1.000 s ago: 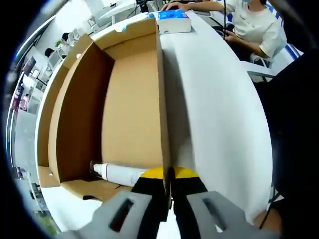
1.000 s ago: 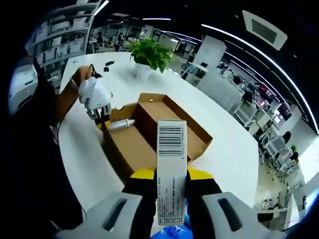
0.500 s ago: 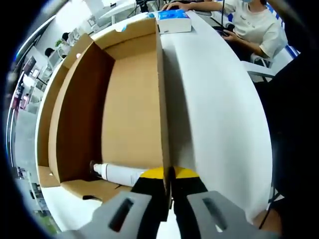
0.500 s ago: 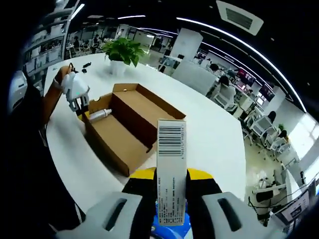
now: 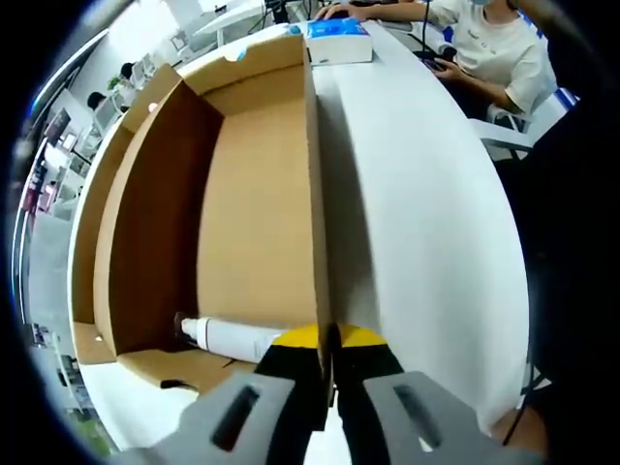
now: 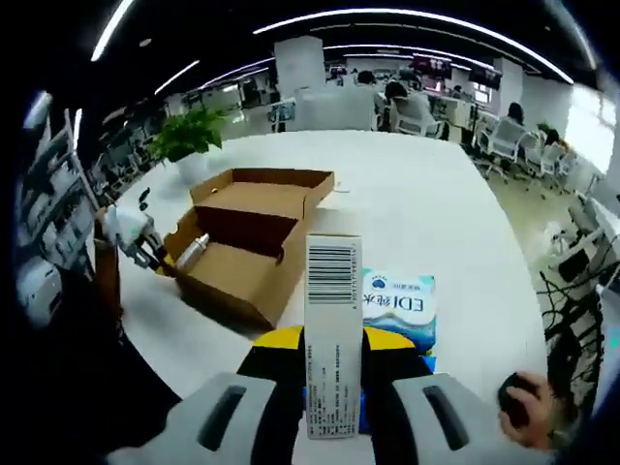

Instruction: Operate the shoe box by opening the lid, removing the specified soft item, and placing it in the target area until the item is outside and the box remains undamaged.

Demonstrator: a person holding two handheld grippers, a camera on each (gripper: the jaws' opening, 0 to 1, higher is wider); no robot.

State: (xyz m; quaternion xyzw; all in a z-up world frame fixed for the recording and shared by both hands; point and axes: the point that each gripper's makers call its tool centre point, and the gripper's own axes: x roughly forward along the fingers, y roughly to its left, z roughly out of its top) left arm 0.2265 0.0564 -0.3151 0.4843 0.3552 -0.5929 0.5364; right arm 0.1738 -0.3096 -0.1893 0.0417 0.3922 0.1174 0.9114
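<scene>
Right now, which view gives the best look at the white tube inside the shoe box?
The left gripper view: the white tube lies close up on the shoe box floor, just ahead of the left gripper. The right gripper view shows it small and distant.

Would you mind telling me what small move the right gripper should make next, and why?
Probably lower the white barcoded carton onto the bare white table beside the blue-and-white pack and release. The right gripper holds it clear of the open shoe box, while the left gripper pinches the box wall, steadying it.
</scene>
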